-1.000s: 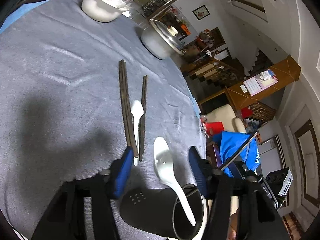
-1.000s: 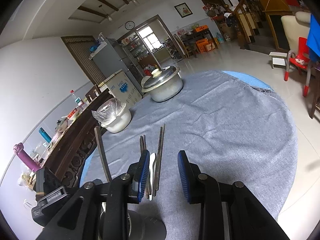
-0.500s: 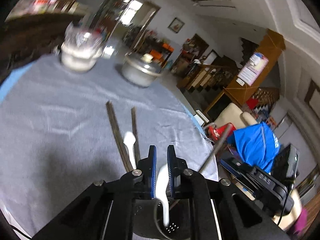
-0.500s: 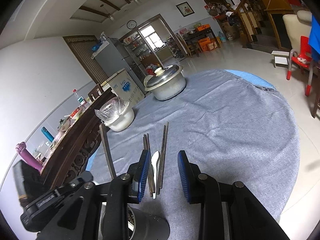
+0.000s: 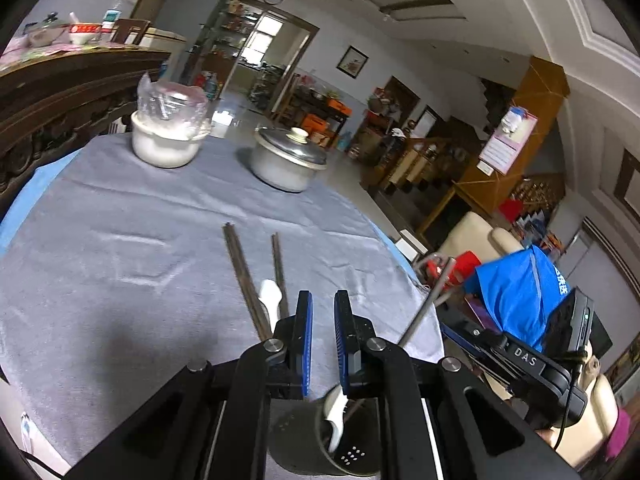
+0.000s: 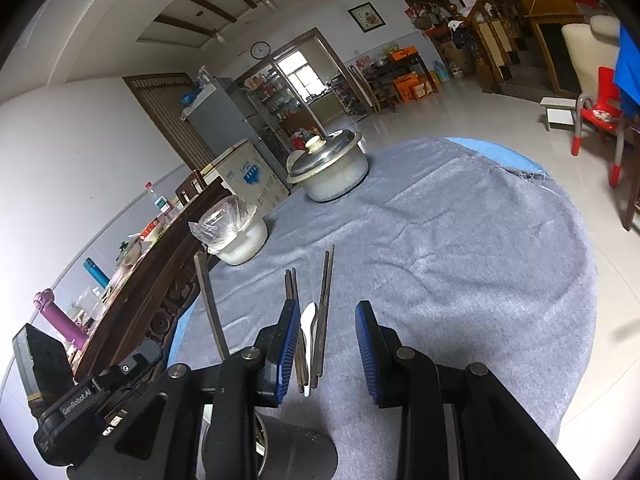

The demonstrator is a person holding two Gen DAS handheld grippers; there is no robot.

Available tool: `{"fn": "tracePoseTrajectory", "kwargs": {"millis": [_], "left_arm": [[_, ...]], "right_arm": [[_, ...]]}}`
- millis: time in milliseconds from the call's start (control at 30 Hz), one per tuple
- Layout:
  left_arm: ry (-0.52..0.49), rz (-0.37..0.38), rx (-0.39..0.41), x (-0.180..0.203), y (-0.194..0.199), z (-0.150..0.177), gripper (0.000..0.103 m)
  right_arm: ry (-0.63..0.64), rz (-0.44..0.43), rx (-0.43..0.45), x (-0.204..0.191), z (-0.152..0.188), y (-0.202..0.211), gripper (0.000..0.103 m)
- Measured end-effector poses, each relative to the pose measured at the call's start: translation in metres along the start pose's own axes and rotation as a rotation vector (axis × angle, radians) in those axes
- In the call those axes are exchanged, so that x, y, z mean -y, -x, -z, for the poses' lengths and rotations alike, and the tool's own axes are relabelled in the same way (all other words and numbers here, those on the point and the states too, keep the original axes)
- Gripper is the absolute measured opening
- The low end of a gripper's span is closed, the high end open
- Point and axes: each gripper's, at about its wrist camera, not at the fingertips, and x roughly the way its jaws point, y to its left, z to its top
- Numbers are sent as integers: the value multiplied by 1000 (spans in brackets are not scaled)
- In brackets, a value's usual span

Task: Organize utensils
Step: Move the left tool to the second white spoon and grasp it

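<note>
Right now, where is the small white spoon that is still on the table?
In the left wrist view the small white spoon lies on the grey tablecloth, between the pair of dark chopsticks on its left and the single chopstick on its right.

White spoon flat between dark chopsticks; second spoon in black holder.

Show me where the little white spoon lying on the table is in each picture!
Left wrist view: the little white spoon lies on the grey cloth just left of centre, between the dark chopsticks, ahead of the left gripper.
Right wrist view: the same spoon lies low in the middle, just right of the right gripper's left finger.
Shared landmark: the lidded metal pot at the table's far side.
</note>
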Motion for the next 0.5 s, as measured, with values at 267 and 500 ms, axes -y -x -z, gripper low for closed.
{"fn": "tracePoseTrajectory", "kwargs": {"millis": [267,500], "left_arm": [[41,-26,-48,-18,-16,2,11],[71,-52,-116,-39,-41,-1,11]], "right_arm": [[-7,6,-24,5,1,-10,31],[-26,10,-59,15,3,-26,31]]}}
